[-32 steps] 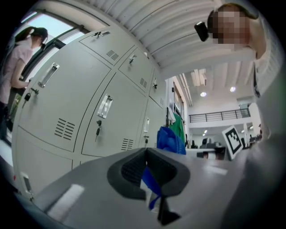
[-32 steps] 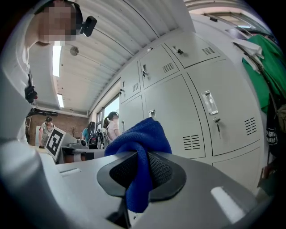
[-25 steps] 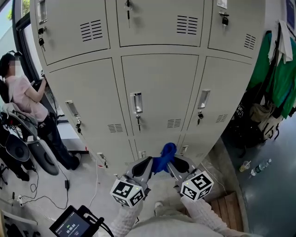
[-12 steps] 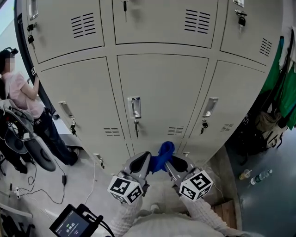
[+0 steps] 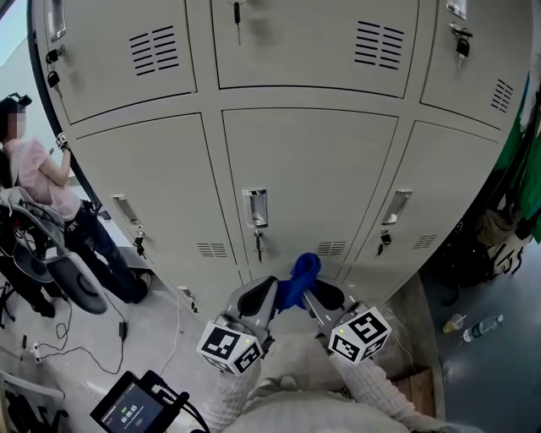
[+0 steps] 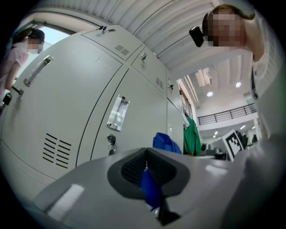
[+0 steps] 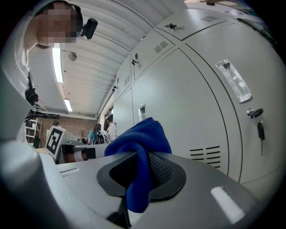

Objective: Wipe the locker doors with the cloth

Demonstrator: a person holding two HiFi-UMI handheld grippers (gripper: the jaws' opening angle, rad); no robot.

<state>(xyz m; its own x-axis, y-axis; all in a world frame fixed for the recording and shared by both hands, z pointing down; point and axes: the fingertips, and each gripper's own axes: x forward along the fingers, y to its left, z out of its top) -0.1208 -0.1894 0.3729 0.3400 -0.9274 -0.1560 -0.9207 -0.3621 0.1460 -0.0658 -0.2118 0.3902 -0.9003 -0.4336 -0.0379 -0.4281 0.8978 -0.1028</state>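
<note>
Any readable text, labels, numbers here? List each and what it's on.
None legible.
Device screen, lower left: characters too small to read.
White sticker on the top-right locker door: too small to read.
Marker cubes: square patterns only, no words.

The cloth (image 5: 301,275) sits between the left tool (image 5: 260,298) and the right tool (image 5: 324,298), pinched in both, just before the locker doors (image 5: 308,178); a person (image 5: 42,182) stands to their left; hanging garments (image 5: 520,161) are at their right, with what seem to be bottles (image 5: 473,326) on the floor (image 5: 490,372) below.
</note>
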